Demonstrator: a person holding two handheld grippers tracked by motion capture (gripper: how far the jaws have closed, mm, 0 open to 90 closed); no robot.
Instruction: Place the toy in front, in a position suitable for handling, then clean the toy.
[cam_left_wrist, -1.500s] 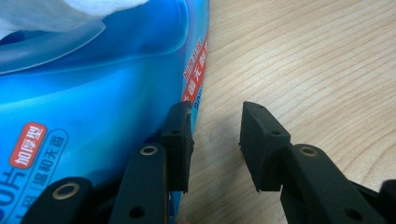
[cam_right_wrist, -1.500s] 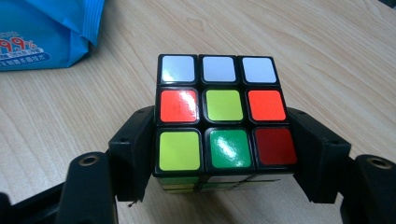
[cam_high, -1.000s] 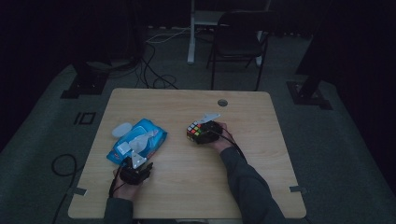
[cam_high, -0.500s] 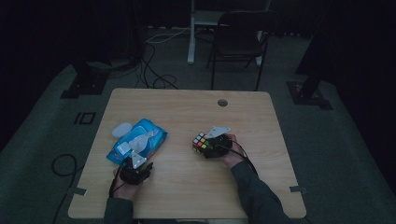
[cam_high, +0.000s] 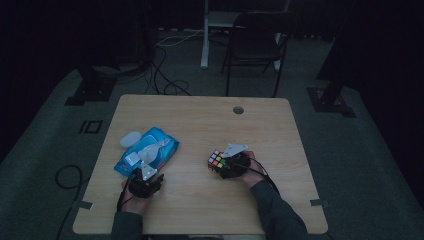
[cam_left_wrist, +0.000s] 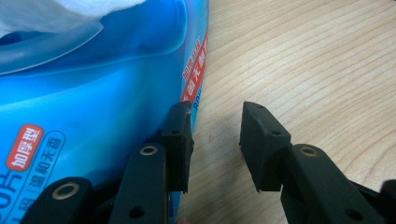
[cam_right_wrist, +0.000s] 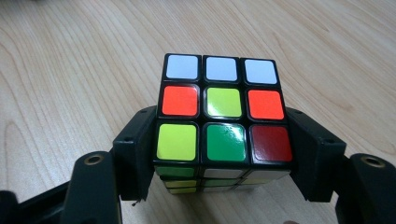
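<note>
A scrambled Rubik's cube (cam_high: 216, 160) sits on the wooden table (cam_high: 200, 125) right of centre, and my right gripper (cam_high: 223, 165) is shut on it. In the right gripper view the two black pads press the cube's (cam_right_wrist: 224, 102) left and right sides, its top face showing white, orange, yellow, green and red stickers. A blue pack of wet wipes (cam_high: 148, 151) lies at the left with a white tissue sticking out. My left gripper (cam_high: 144, 173) rests at its near edge, open. In the left gripper view, bare table shows between the jaws of the left gripper (cam_left_wrist: 215, 140), one jaw right beside the pack (cam_left_wrist: 93, 93).
A white round lid (cam_high: 131, 138) lies just left of the pack. A cable hole (cam_high: 238, 109) sits near the table's far edge. A dark chair (cam_high: 255, 45) and floor cables stand beyond the table. Bare wood stretches across the far half and the right side.
My right gripper has drawn the cube across the table toward the person's side. The left gripper and the wipes pack have stayed put.
</note>
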